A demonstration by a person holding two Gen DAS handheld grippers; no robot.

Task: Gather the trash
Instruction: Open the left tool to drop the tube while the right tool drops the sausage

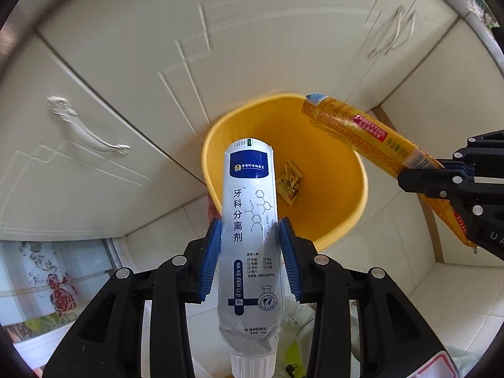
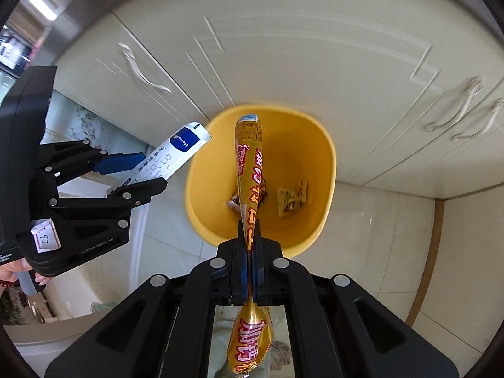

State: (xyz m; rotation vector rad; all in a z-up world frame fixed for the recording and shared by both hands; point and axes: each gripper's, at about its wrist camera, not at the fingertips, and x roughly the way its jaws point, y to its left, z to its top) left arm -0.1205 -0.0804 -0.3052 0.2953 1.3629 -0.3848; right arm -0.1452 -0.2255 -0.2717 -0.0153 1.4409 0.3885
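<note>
Claws [image 1: 250, 239] [image 2: 250, 236] grip tube [image 1: 249, 236] and wrapper [image 2: 249, 170] above yellow bin [image 1: 356, 220].

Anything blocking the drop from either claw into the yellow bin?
Nothing visible: the yellow bin is open-topped below both the toothpaste tube and the sausage wrapper, with only small wrappers at the bottom.

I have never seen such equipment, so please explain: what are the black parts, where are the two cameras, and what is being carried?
No robot here: a person holds two hand grippers, each with a camera looking along its fingers. The left camera shows the left gripper, its blue fingers shut on a white toothpaste tube. The right camera shows the right gripper shut on a yellow sausage wrapper. Both point down at a yellow bin on the tiled floor, beside cream cabinets. Small wrappers lie inside it.
</note>
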